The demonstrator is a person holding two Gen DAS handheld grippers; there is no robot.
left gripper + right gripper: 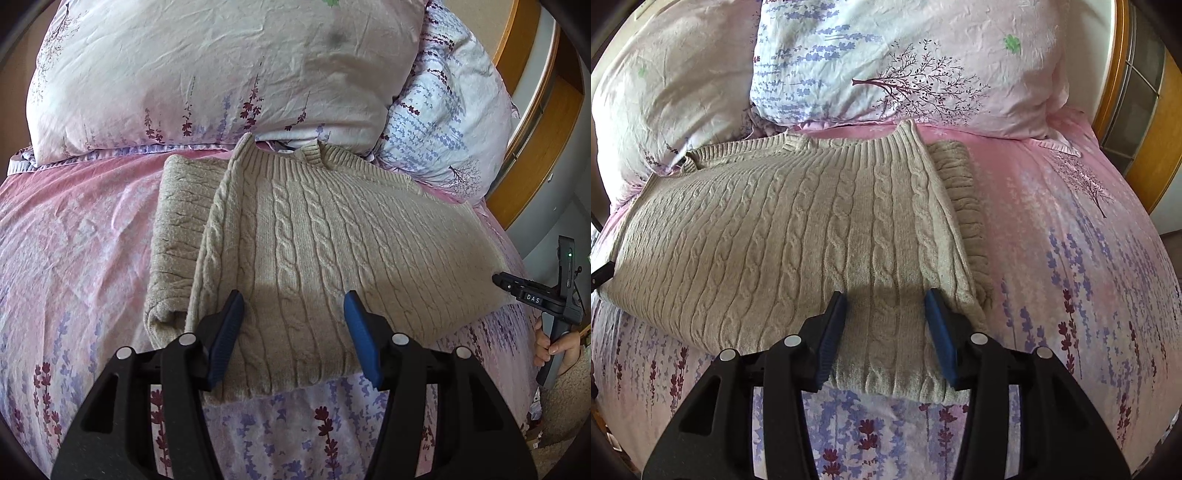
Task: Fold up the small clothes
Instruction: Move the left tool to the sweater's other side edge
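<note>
Two pillows [905, 62] lean at the head of the floral bedsheet [1071, 258], and the beige cable-knit sweater [775, 236] lies folded on the sheet just in front of them, its ribbed hem touching the pillows. A second folded layer [177, 229] protrudes along one side, so the stack is uneven. The left gripper [293, 332] stands partly open over the near edge of the sweater, nothing clamped between the blue pads [229, 328]. The right gripper [886, 328] is likewise partly open at the near edge, holding nothing. Risk: closing on the top layer alone would likely drag it off the protruding layer and undo the fold. Thick knit may also slip from a shallow bite.
</note>
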